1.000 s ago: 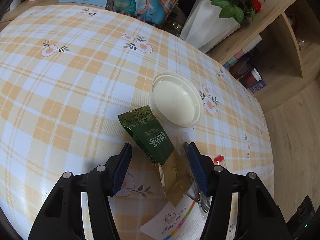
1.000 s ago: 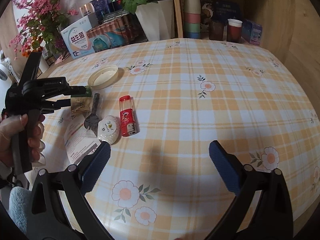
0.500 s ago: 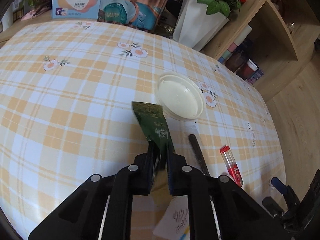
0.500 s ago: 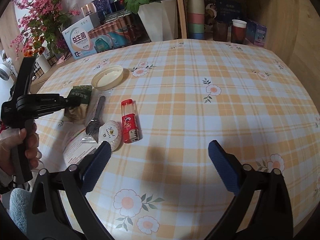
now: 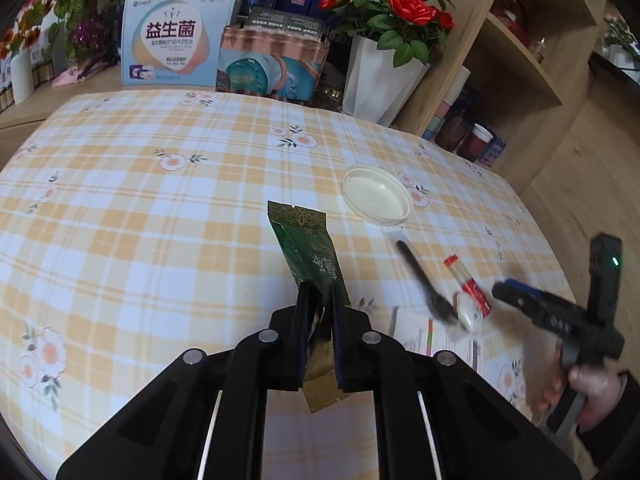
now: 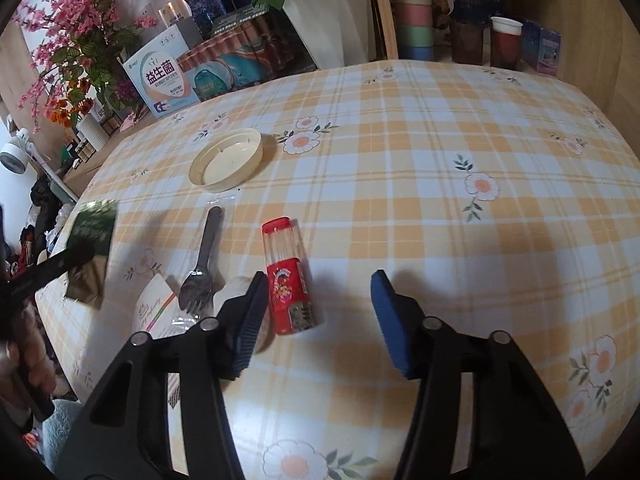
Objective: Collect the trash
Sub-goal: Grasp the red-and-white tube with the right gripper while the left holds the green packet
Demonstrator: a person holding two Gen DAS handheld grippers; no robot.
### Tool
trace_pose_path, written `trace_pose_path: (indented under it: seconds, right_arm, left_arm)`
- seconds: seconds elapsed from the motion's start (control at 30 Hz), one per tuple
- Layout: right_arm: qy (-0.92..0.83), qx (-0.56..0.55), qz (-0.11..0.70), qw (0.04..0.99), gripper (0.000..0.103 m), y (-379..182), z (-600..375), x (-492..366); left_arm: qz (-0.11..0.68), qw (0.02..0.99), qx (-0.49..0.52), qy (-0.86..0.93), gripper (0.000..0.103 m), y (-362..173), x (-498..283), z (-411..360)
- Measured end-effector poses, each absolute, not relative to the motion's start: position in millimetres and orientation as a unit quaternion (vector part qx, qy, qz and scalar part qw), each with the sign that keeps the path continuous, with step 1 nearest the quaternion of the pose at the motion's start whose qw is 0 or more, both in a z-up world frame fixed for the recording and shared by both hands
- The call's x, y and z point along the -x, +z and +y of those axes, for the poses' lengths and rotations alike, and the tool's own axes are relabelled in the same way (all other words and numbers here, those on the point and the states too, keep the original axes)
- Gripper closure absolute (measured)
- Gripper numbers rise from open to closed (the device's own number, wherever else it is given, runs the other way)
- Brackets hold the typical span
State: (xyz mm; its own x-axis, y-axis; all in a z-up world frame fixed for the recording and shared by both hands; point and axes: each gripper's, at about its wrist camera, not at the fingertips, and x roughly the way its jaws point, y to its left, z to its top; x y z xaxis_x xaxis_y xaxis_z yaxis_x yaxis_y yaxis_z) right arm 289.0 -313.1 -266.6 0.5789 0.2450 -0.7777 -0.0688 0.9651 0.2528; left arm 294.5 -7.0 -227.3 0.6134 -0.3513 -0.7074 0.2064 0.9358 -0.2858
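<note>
Left fingers (image 5: 322, 316): pressed on the green packet (image 5: 306, 246), which juts forward from them, clear of the worktop (image 5: 160, 208).
Right fingers (image 6: 318, 316): spread, just been closing; nothing pinched.
Red tube (image 6: 289, 276): lying flat on the worktop, its lower end just inside the gap, close to the left-side finger; long axis runs forward along the fingers, cap end away.
Nearer hand: right; judged to be the next pick.
Fork (image 6: 200, 264): in a clear wrapper, just left of the tube, handle pointing away.
White sachet (image 6: 240, 286): partly hidden behind the right gripper's left finger.
Card (image 6: 154, 312): flat under the fork's tines.
Lid (image 6: 226, 159): beyond the fork, apart.
</note>
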Motion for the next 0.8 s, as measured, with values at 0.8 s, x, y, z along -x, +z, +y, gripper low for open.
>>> trace_pose_path:
  seconds: [0.8]
  right_arm:
    - [0.048,-0.023,0.45,0.892,0.077,-277,-286,-298]
  left_arm:
    - [0.391,0.891,0.152,-0.174,0.093,-232,-209,30]
